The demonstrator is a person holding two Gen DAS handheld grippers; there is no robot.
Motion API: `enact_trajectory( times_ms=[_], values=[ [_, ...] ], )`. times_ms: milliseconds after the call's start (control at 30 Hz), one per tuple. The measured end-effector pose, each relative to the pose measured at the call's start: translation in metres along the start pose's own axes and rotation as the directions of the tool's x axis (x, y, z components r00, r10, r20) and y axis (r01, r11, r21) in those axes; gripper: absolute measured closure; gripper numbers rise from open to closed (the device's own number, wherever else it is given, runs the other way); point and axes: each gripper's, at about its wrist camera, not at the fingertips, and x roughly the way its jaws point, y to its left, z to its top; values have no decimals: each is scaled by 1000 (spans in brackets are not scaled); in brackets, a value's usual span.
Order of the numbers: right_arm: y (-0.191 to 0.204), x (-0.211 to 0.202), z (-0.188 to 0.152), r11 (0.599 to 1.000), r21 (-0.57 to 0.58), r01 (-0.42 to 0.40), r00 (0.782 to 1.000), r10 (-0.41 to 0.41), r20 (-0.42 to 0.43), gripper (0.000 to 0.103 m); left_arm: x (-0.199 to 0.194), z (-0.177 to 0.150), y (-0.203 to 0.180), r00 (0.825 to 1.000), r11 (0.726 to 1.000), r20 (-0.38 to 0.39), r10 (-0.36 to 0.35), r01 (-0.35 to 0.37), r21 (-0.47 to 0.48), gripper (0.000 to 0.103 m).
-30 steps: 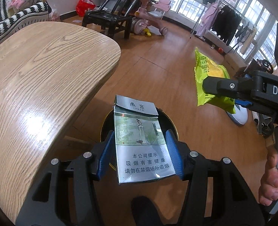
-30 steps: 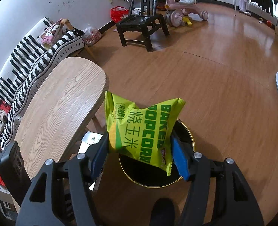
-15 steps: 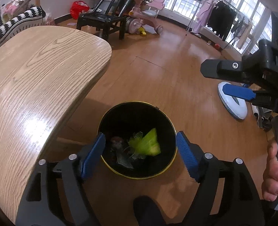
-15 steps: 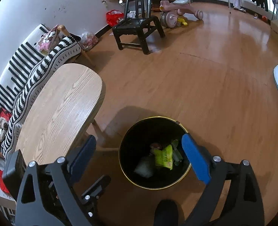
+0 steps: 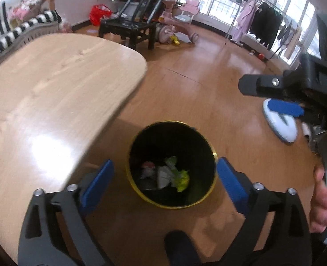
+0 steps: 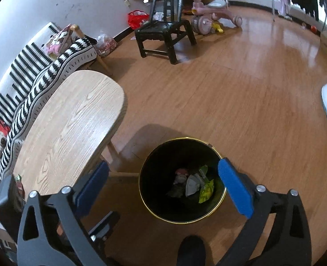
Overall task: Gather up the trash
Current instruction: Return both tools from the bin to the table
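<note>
Hovering over bin, both hand-held grippers wide, empty.
Left hand-held gripper and right hand-held gripper above it; trash lies inside; risk: lowering could knock the rim, tipping it near tabletop.

We look down along our right gripper, its blue-padded fingers spread wide with nothing between them. Straight ahead and below, between the fingertips, stands the black bin with its gold rim, upright on the wooden floor. Inside it lie a yellow-green wrapper, a pale crumpled piece and a small pinkish item, all close together at the bottom. To our left, just beside the bin, is the wooden table, with a striped sofa beyond it. Farther ahead stands a black chair.
</note>
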Motion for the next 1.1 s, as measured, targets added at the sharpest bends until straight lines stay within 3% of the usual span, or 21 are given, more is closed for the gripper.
enact_trajectory(
  times_ms=[133, 267, 333, 467, 767, 900, 1100],
  values=[
    [31, -2, -1, 998, -48, -34, 999, 35, 12, 7, -36, -6, 23, 996, 997, 39, 79, -80, 17, 8],
    [83, -2, -4, 987, -124, -102, 995, 103, 9, 7, -87, -19, 69, 982, 986, 90, 165, -162, -45, 7],
    [119, -2, -8, 973, -179, -142, 989, 145, -1, 7, -119, -31, 100, 970, 974, 114, 213, -203, -97, 7],
    [190, 0, -26, 926, -292, -237, 971, 234, -48, 7, -179, -69, 171, 933, 923, 101, 345, -319, -213, 7],
    [340, -9, -111, 732, -551, -401, 913, 366, -178, 7, -288, -178, 304, 848, 777, 43, 528, -462, -429, 7],
    [396, -6, -157, 627, -636, -450, 889, 383, -251, 7, -302, -210, 343, 833, 734, -17, 552, -496, -464, 7],
    [453, 5, -219, 490, -721, -490, 867, 362, -344, 7, -289, -223, 374, 842, 733, -46, 538, -493, -469, 7]
  ],
)
